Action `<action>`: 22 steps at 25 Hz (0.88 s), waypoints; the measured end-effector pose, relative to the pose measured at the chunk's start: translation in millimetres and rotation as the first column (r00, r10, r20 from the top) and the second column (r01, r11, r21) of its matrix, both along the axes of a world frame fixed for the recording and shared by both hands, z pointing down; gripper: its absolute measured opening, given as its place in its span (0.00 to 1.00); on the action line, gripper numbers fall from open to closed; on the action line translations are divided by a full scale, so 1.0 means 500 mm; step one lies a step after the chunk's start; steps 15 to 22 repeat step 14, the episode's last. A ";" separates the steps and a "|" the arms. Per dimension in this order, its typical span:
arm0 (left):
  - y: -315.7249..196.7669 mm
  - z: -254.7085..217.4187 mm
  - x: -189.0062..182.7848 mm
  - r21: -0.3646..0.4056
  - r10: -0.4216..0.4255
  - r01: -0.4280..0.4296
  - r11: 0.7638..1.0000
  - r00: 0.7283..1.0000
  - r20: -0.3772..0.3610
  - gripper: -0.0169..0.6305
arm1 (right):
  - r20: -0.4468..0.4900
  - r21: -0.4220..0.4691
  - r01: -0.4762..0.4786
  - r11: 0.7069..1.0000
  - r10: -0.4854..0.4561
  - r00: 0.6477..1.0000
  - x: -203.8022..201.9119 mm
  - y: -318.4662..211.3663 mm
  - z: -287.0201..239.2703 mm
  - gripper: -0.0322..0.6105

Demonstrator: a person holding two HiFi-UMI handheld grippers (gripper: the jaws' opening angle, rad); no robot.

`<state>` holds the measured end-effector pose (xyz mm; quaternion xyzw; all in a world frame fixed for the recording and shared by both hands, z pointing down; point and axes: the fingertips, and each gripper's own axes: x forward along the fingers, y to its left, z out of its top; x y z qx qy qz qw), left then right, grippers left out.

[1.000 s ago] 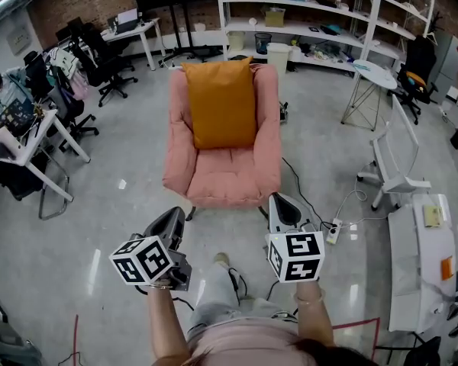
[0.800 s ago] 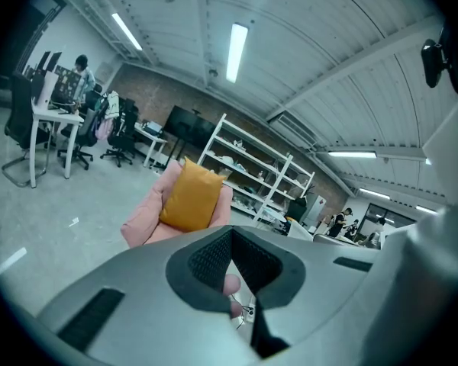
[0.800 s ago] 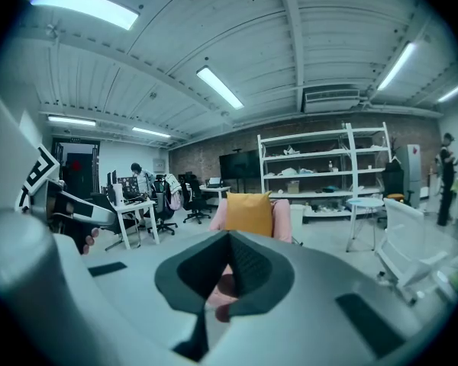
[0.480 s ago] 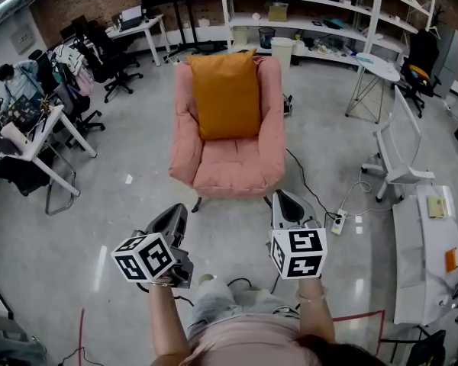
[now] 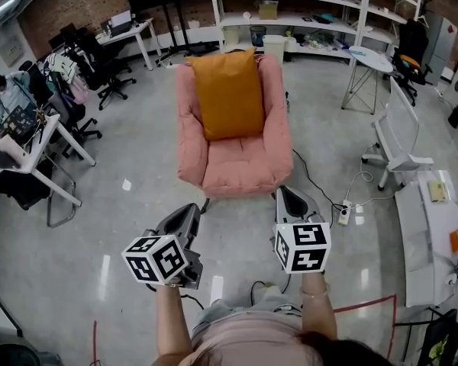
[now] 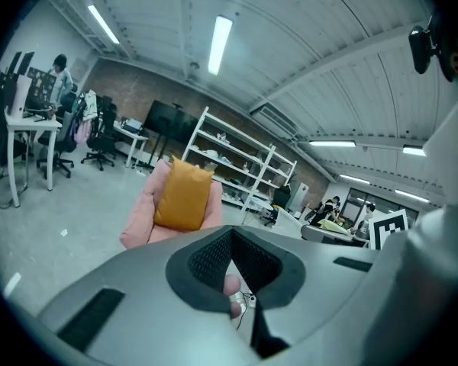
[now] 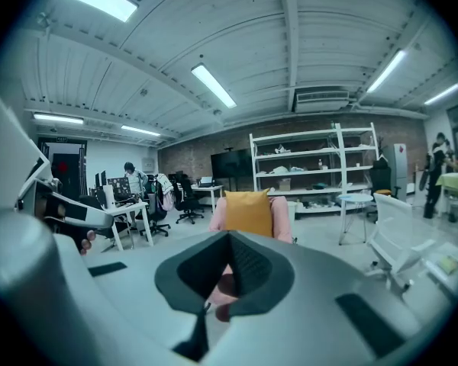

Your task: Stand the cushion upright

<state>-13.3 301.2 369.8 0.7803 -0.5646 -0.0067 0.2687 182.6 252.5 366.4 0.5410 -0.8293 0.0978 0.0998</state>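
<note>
Careful: the cushion (image 5: 227, 94) stands upright against the armchair (image 5: 244, 170) back, well ahead of you. Your left gripper (image 5: 189, 213) and right gripper (image 5: 288, 200) are pressed together, empty. A clumsy nudge could topple it.

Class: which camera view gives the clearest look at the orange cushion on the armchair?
The head view: the whole cushion stands large against the armchair back. Both gripper views show it too, only smaller, just above the jaws.
</note>
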 end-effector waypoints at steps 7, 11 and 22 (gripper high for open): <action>0.050 -0.016 -0.130 0.014 0.061 -0.061 0.998 0.998 -0.006 0.02 | -0.005 0.024 -0.034 0.999 0.034 0.999 -0.139 0.063 -0.026 0.08; 0.093 -0.024 -0.189 0.045 0.113 -0.112 0.993 0.993 -0.017 0.02 | -0.001 0.033 -0.064 0.997 0.064 0.998 -0.200 0.110 -0.030 0.08; 0.124 -0.033 -0.234 0.087 0.147 -0.144 0.986 0.989 -0.023 0.02 | -0.011 0.044 -0.071 0.997 0.071 0.997 -0.249 0.143 -0.029 0.08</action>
